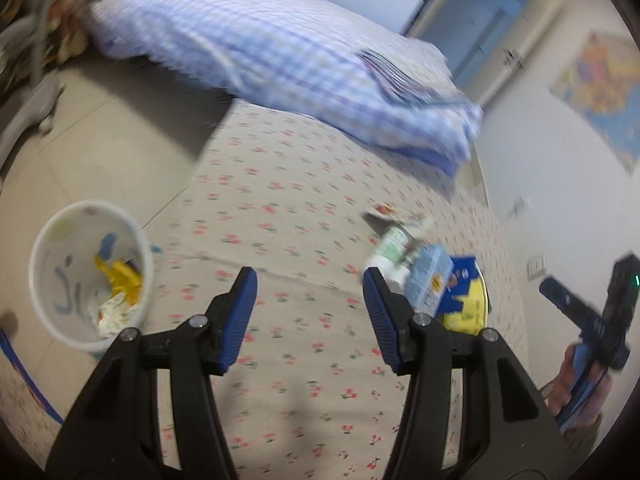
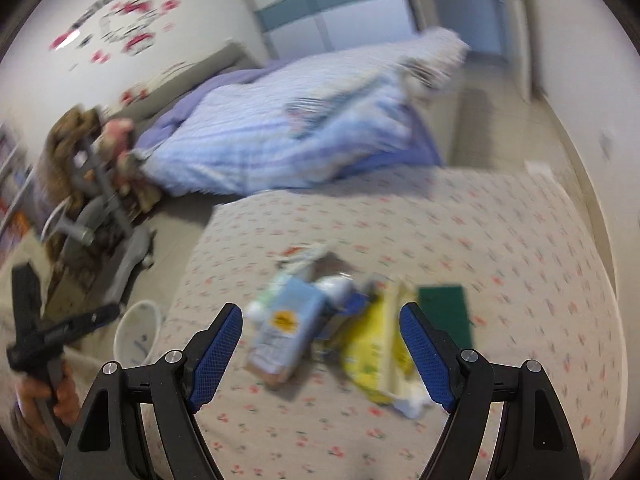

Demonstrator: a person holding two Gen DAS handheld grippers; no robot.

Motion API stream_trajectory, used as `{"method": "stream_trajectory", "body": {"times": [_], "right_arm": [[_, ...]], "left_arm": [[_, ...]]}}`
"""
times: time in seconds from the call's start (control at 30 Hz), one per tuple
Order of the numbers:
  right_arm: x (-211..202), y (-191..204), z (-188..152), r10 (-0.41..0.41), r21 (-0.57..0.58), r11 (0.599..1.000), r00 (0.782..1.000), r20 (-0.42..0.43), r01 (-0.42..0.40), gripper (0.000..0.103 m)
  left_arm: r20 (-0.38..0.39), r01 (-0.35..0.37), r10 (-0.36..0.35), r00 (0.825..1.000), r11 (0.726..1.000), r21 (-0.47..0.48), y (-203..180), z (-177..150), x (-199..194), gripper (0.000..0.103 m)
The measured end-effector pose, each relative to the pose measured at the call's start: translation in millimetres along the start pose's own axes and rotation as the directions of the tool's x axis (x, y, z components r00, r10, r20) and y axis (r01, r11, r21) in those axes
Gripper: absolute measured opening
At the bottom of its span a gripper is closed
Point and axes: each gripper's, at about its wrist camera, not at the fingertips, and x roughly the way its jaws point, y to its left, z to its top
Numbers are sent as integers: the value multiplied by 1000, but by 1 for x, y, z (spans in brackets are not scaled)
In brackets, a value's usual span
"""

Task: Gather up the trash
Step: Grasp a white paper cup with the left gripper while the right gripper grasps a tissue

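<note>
A heap of trash lies on the cherry-print bed sheet: a light blue carton (image 2: 286, 330) (image 1: 430, 280), a yellow wrapper (image 2: 370, 350) (image 1: 470, 304), a white bottle (image 1: 386, 250) and a green card (image 2: 446, 312). My right gripper (image 2: 322, 314) is open above the heap, with nothing between its blue pads. My left gripper (image 1: 310, 278) hangs open over bare sheet, to the left of the heap. A white bin (image 1: 90, 272) (image 2: 136, 336) stands on the floor beside the bed and holds yellow and white scraps.
A blue checked quilt (image 1: 288, 64) is bunched at the far end of the bed. A grey stand with a stuffed toy (image 2: 100, 184) is on the floor at the left. The person's hand holds the other gripper (image 1: 592, 332) at the right edge.
</note>
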Motion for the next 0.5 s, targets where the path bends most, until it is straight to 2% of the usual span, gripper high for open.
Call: {"method": "stream_trajectory", "body": {"times": [0.1,0.2,0.27,0.37,0.5], "right_arm": [[10,-46,-4,-20,154,988,997,-72,31,82],[14,-72,-10,-123,179,973,985,-121,144,82],[17,-86,-15,-157,210,960,975,-155,187,82],[18,-105,-24,-141,279,941,971,-192,192,82],[17,-106,-29,-130,288,939,971,-201,186,81]], "left_arm": [[-30,23,-21,999,997,76,-35,-9,16,56],[-56,53,-45,997,987,152,-73,-17,30,56],[-66,73,-60,996,975,208,-101,-24,38,56],[-73,90,-72,995,955,283,-135,-32,50,56],[-105,74,-35,994,917,391,-174,-39,78,56]]}}
